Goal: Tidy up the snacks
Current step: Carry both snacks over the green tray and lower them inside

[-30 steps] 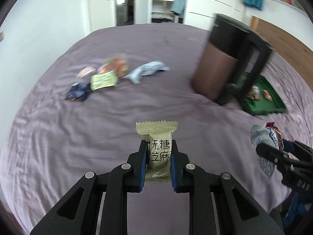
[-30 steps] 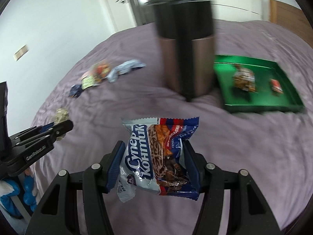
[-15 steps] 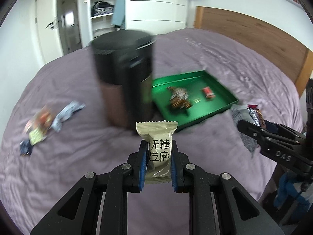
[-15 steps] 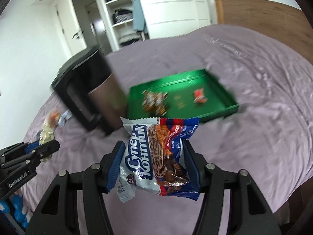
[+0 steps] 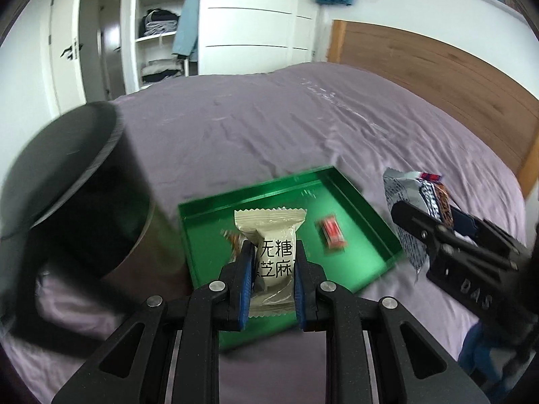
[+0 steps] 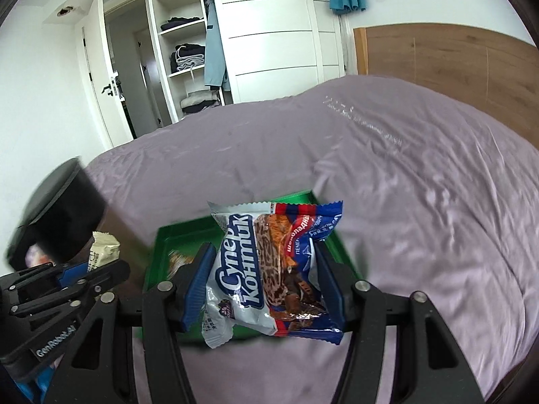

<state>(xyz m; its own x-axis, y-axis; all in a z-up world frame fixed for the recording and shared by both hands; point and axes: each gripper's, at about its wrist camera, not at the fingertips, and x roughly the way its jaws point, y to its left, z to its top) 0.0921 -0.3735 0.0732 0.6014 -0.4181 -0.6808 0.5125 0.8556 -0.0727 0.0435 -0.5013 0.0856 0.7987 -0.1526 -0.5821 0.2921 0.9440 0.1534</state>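
My left gripper [image 5: 273, 262] is shut on a beige snack packet [image 5: 273, 245] with black Chinese characters, held above the near part of a green tray [image 5: 367, 215]. The tray holds a small red candy [image 5: 331, 234] and a brown snack, mostly hidden behind the packet. My right gripper [image 6: 266, 282] is shut on a white-and-blue cookie packet [image 6: 269, 269], held over the same green tray [image 6: 158, 256]. The right gripper with its packet [image 5: 421, 202] also shows to the right of the tray in the left wrist view; the left gripper with its beige packet [image 6: 102, 252] shows at lower left in the right wrist view.
A tall dark-lidded bronze canister [image 5: 77, 208] stands on the purple bed [image 5: 269, 128] just left of the tray. A wooden headboard [image 5: 438, 77] runs along the right. A white wardrobe [image 6: 269, 33] and an open door are beyond the bed.
Both grippers have swung right from the loose snack pile, past the canister, and closer to the green tray, each still holding its packet. The pile has left the views.
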